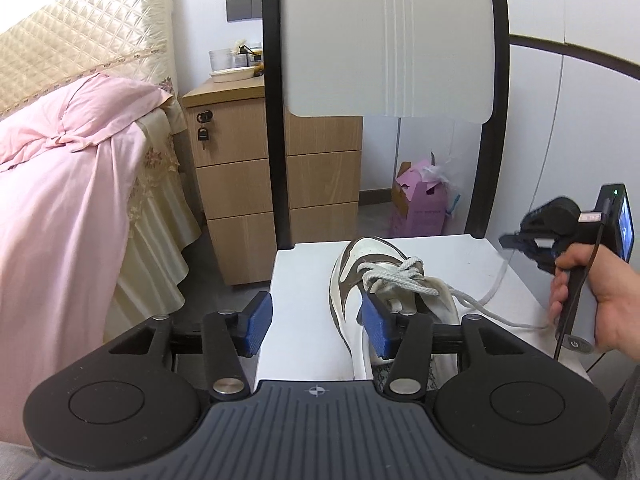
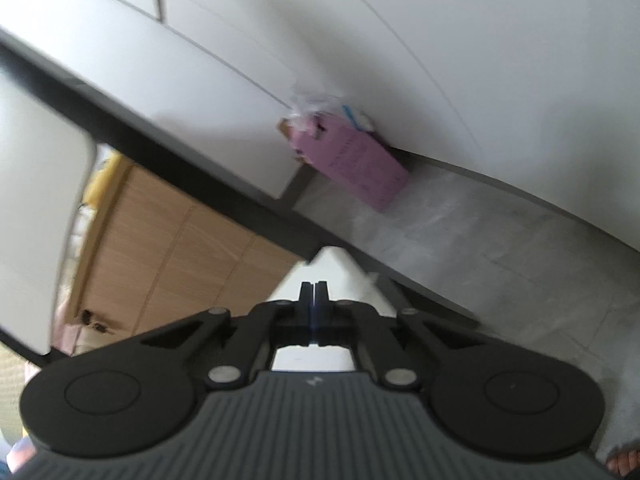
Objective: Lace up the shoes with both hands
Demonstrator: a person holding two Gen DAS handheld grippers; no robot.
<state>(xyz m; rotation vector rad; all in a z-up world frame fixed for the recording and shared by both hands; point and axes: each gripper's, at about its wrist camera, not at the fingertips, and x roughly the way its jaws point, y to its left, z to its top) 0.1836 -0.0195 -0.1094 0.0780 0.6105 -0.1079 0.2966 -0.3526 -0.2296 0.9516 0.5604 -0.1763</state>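
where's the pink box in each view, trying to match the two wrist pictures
Left wrist view: the pink box stands on the floor right of centre, against the white wall, beyond the white stool's far edge and right of the wooden drawer cabinet.
Right wrist view: the pink box sits just above centre, tilted, at the foot of the white wall.
Shared landmark: the wooden drawer cabinet, lower left in the right wrist view.

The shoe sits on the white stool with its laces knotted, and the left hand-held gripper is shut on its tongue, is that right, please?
Not quite: the left wrist view shows the left hand-held gripper open, gripping nothing. The shoe does sit on the white stool, laces knotted.
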